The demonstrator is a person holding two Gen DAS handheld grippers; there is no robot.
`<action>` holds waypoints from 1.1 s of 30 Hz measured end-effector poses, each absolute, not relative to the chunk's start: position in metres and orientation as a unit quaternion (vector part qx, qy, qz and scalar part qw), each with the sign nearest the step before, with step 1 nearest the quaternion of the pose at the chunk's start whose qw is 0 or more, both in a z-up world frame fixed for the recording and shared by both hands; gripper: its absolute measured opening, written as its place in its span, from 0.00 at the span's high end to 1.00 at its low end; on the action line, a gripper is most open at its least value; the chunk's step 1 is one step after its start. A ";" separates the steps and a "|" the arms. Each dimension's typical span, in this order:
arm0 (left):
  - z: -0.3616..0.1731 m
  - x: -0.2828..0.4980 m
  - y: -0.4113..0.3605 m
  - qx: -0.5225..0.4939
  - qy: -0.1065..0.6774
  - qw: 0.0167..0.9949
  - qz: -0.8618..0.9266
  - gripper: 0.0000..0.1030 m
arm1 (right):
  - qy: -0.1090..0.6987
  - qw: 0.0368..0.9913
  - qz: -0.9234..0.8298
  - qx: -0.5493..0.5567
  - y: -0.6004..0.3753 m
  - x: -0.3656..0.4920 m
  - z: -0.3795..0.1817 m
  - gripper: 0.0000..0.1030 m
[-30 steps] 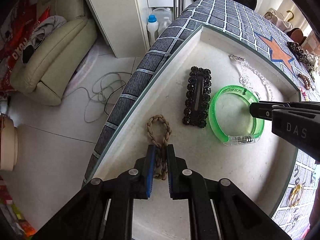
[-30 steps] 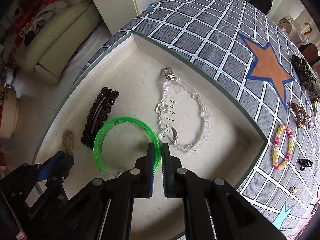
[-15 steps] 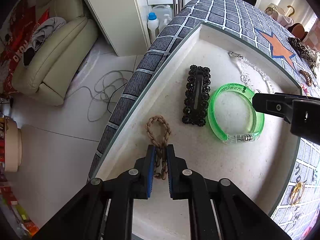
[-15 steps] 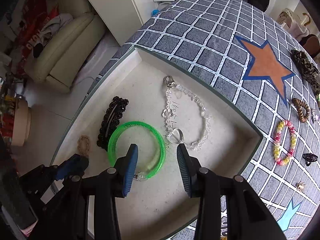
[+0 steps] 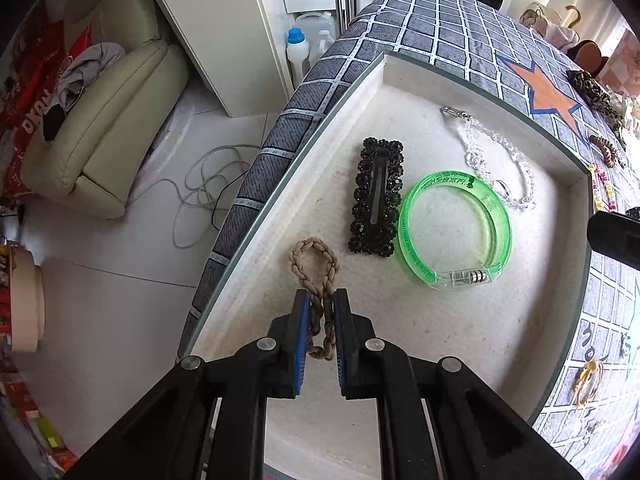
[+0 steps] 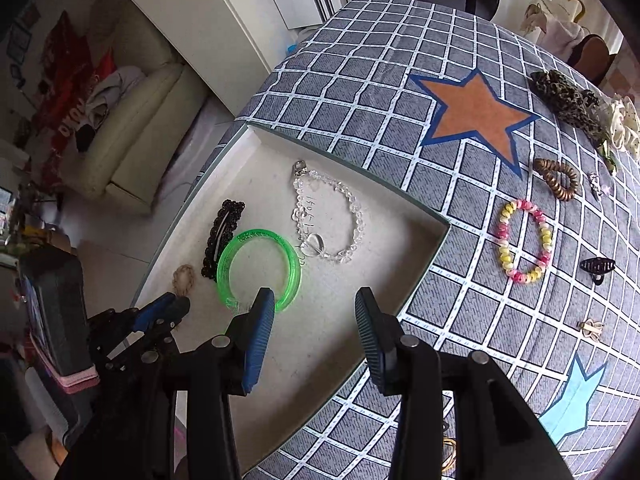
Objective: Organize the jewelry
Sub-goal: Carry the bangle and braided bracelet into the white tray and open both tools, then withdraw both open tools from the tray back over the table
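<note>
A shallow white tray (image 5: 440,340) lies at the corner of the checked tablecloth. In it are a tan braided hair tie (image 5: 314,246), a black beaded hair clip (image 5: 376,196), a green bangle (image 5: 452,178) and a clear bead bracelet (image 5: 520,168). My left gripper (image 5: 320,300) points down at the tray and its jaws are opening. The tie's lower end lies between them on the tray floor, no longer pinched. My right gripper (image 6: 314,296) hangs open above the tray's near right part, beside the bangle (image 6: 260,236), with nothing between its fingers.
On the cloth right of the tray lie a pink and yellow bead bracelet (image 6: 504,240), a brown coil hair tie (image 6: 558,178), a black claw clip (image 6: 598,266) and a leopard scrunchie (image 6: 568,96). The table edge drops to the floor on the left, near a sofa (image 5: 100,128).
The right gripper let go of the green bangle, opened wide and rose away to the right. The left gripper's pads have just parted around the braided tie.
</note>
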State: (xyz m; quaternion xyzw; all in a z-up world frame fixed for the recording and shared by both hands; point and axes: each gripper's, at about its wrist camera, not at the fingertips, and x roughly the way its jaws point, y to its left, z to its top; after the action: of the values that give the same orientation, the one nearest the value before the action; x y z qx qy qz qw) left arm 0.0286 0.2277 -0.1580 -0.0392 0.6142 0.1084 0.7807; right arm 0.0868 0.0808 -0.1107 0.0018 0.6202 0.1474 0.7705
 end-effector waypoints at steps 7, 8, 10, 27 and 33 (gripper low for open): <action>-0.145 0.024 0.223 -0.016 0.594 0.795 0.124 0.00 | 0.618 0.775 0.133 0.031 0.052 0.072 -0.105 0.52; -0.144 0.023 0.223 -0.016 0.594 0.794 0.125 0.00 | 0.618 0.775 0.130 0.034 0.048 0.071 -0.104 0.51; -0.140 0.022 0.222 -0.013 0.593 0.795 0.130 0.00 | 0.618 0.775 0.124 0.040 0.041 0.068 -0.104 0.47; -0.111 0.032 0.136 0.046 0.591 0.804 0.041 0.00 | 0.619 0.777 0.047 0.106 -0.059 0.030 -0.102 0.17; -0.105 0.037 0.093 0.070 0.586 0.807 0.002 0.00 | 0.613 0.779 0.001 0.133 -0.108 0.014 -0.099 0.16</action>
State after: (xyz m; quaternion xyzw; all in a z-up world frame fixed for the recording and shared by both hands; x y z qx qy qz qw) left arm 0.0369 0.0927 -0.1051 0.0696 0.5858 0.0018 0.8075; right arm 0.0137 -0.1080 -0.0990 0.1326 0.6127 0.0011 0.7791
